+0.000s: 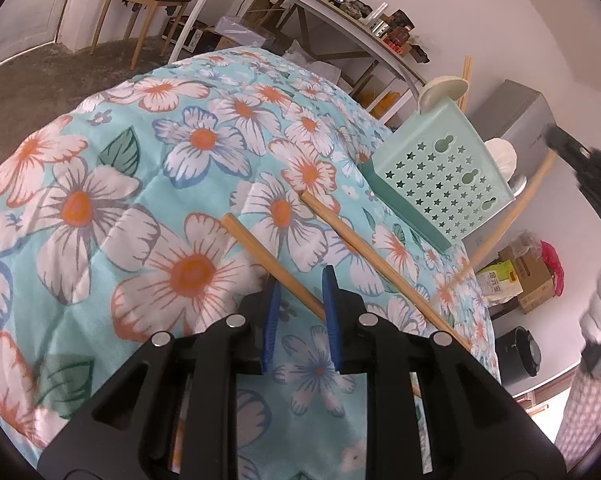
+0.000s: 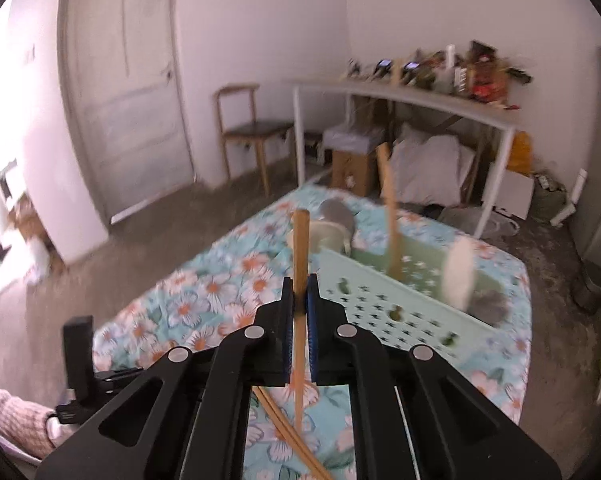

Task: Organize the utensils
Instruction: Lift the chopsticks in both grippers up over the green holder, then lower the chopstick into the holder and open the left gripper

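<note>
My left gripper (image 1: 300,292) hovers low over the floral cloth (image 1: 160,184), jaws apart. A wooden chopstick (image 1: 260,256) lies slanted between its blue pads, which do not press on it. A second chopstick (image 1: 380,268) rests just to the right. My right gripper (image 2: 300,284) is shut on a third chopstick (image 2: 300,240), held nearly upright in the air left of the mint star-hole basket (image 2: 380,300); in the left wrist view that chopstick (image 1: 504,216) is a blur. The basket (image 1: 440,172) holds upright chopsticks (image 2: 390,216), a white spoon (image 2: 458,272) and a grey utensil (image 2: 336,212).
Two chopsticks (image 2: 284,432) lie on the cloth under the right gripper. A person's pink sleeve (image 2: 12,412) sits at the lower left. Beyond the table are a wooden chair (image 2: 252,132), a cluttered white shelf (image 2: 420,96), a door (image 2: 128,92) and boxes (image 1: 528,276).
</note>
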A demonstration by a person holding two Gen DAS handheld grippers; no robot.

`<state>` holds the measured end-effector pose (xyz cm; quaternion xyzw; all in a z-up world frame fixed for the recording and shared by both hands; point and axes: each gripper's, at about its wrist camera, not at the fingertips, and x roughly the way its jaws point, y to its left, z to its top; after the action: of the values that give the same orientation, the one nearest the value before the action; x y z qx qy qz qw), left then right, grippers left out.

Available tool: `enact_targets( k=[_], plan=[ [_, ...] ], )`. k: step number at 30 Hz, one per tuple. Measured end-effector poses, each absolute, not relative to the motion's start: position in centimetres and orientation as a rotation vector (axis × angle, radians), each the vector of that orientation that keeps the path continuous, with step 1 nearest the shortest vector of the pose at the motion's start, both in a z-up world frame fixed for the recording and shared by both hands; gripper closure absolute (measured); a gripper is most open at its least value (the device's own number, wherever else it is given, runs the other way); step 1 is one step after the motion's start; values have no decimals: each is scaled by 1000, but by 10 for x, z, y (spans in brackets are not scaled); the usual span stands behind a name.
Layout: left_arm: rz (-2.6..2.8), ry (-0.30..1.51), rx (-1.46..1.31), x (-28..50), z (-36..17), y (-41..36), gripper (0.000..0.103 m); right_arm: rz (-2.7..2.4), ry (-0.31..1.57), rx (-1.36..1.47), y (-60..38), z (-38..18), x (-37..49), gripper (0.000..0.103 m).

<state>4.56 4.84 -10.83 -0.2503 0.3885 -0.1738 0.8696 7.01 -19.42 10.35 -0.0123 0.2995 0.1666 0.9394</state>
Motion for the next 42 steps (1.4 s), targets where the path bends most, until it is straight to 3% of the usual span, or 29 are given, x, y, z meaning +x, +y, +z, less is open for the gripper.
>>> enact_targets(
  k=[21,37,42],
  plan=[
    [-421,499,-354,23,22,45,98,281,368,255,-270,116,-16,97],
    [-526,62,-240,59,175,-15,98,306,300,334,-302,111,-24,97],
    [-541,39,-257,91,191,-49,98,328,291,360,-308,107,-20,97]
  ],
)
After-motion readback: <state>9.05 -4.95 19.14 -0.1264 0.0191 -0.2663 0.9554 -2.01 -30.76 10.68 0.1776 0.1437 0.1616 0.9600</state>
